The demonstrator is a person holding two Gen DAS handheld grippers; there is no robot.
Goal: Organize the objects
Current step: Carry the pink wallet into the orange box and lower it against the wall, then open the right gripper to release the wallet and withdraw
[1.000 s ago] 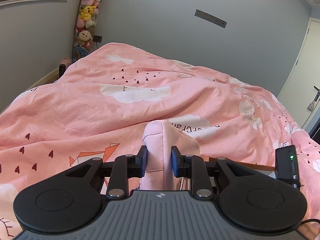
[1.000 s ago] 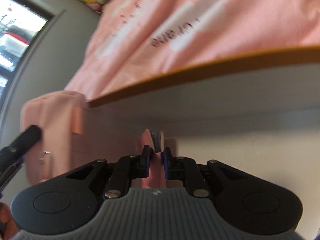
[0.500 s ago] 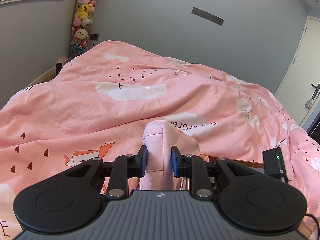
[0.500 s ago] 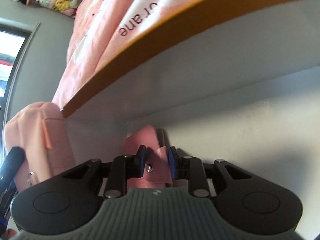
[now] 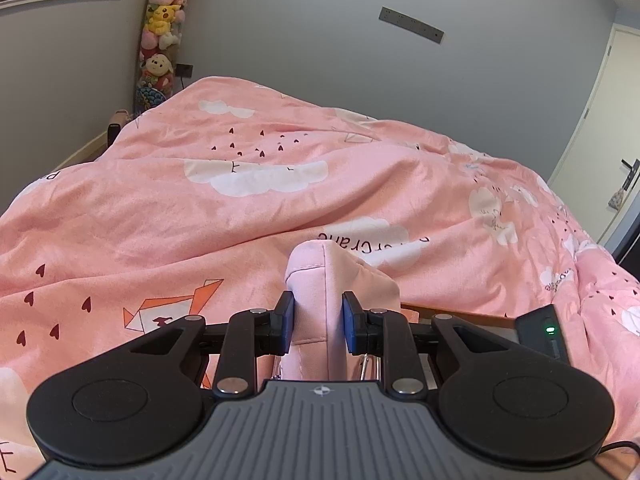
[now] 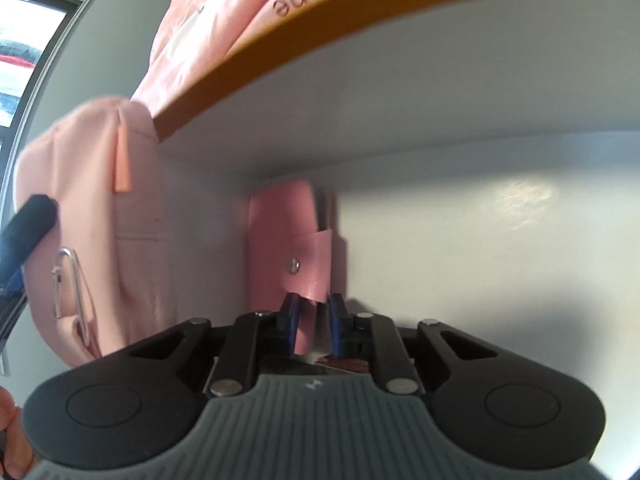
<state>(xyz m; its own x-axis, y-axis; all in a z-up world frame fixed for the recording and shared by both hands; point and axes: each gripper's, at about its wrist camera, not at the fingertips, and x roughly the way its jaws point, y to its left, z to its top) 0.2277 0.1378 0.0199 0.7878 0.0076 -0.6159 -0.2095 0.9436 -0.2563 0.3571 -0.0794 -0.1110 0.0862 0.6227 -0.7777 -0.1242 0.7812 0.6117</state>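
Note:
In the left wrist view my left gripper (image 5: 318, 308) is shut on the top of a pale pink fabric bag (image 5: 328, 276) and holds it upright by the bed. The right wrist view shows that bag (image 6: 92, 208) at the left, with a metal clip on its side. A pink wallet (image 6: 284, 232) with a snap strap stands in the back corner of a white compartment (image 6: 480, 240). My right gripper (image 6: 312, 308) is at the wallet's lower edge with its jaws closing. The edge lies against the left pad, and a small gap shows at the right pad.
An orange-brown board edge (image 6: 320, 40) runs above the compartment. A pink cloud-print duvet (image 5: 240, 200) covers the bed ahead. Plush toys (image 5: 160, 40) hang in the left corner by the window. A white door (image 5: 600, 120) is at the right.
The right gripper sank deeper into the white compartment with the wallet. Its jaws loosened, and the wallet now stands farther ahead of the pads. The left gripper and the bag stayed put.

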